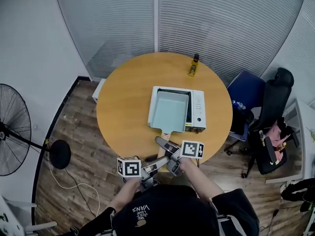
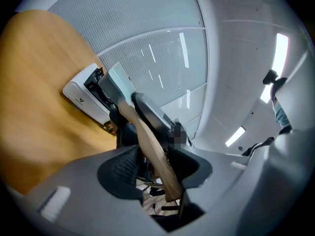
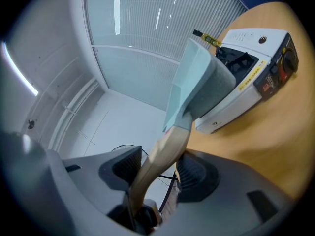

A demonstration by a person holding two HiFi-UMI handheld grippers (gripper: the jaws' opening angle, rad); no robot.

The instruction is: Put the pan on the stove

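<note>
Teal pan [image 1: 169,111], handle clamped between hand-held grippers [image 1: 156,162] [image 1: 167,154]

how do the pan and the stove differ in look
The pan is pale blue; the stove is white with a dark burner well. The pan has a wooden handle; the stove has a control panel instead. Both are roughly rectangular.

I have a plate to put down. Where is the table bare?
The widest bare patch is the left half of the table, between the stove and the rim. A smaller strip lies at the far edge, left of the bottle. The near edge is crowded: the left gripper and right gripper both clamp the pan by its handle there.
</note>
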